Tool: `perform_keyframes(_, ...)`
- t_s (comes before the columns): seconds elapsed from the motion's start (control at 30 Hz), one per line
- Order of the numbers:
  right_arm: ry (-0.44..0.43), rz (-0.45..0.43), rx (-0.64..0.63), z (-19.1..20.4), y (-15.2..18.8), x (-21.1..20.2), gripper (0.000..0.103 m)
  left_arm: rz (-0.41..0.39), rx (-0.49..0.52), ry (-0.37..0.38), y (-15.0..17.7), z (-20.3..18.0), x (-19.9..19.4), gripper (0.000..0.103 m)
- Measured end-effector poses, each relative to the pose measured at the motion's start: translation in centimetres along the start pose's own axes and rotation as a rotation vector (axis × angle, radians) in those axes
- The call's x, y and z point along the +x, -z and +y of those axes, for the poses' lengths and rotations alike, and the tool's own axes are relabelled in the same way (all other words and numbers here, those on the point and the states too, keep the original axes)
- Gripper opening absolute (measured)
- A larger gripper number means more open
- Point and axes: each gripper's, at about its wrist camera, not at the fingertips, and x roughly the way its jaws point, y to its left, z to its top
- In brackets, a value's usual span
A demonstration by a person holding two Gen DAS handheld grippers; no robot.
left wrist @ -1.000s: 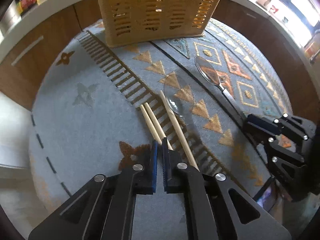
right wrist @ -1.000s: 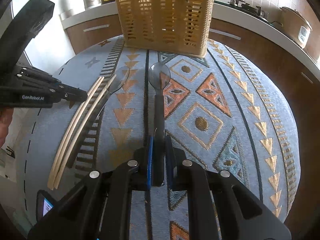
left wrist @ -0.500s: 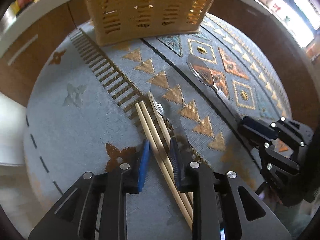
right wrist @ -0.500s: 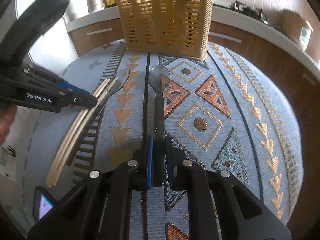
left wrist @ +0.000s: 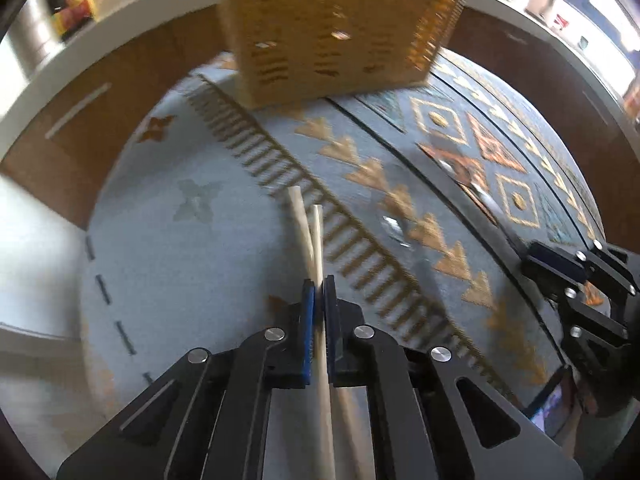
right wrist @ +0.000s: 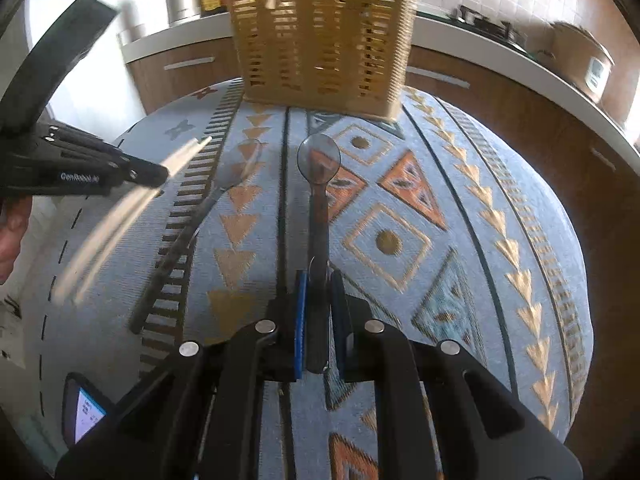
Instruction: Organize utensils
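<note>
Your left gripper (left wrist: 319, 292) was spread around the chopsticks (left wrist: 310, 232) half a second ago; now it's clamped on them, lifted off the cloth. Right gripper (right wrist: 318, 280) still pinches the spoon (right wrist: 319, 184) handle. Basket (right wrist: 320, 40) next, I'd guess.

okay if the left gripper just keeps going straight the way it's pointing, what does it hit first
Probably the yellow slotted basket: the left gripper, shut on the chopsticks, aims at it across bare tablecloth. The view is blurred, so depth is unclear.

Black hand-held gripper (left wrist: 319, 300), blue pads (left wrist: 307, 320), silver screws, white "GenRobot" lettering
</note>
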Motion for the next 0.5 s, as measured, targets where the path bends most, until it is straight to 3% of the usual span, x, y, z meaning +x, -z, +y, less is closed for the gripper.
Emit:
perform_keyframes(0.2, 0.078, 0.025, 0.038, -1.8, 0.3, -1.3, 0.010, 0.001, -0.058, 0.057, 0.1, 1.6, -0.1, 0.002)
perform_keyframes(0.33, 0.068, 0.059, 0.044, -2.2, 0.5, -0.9, 0.010, 0.014, -0.128, 0.188, -0.4, 4.0, 0.3, 0.003)
perform_keyframes(0.5, 0.076, 0.076, 0.041, -2.0, 0.7, -0.5, 0.010, 0.039, -0.210, 0.286, 0.4, 7.1, 0.4, 0.003)
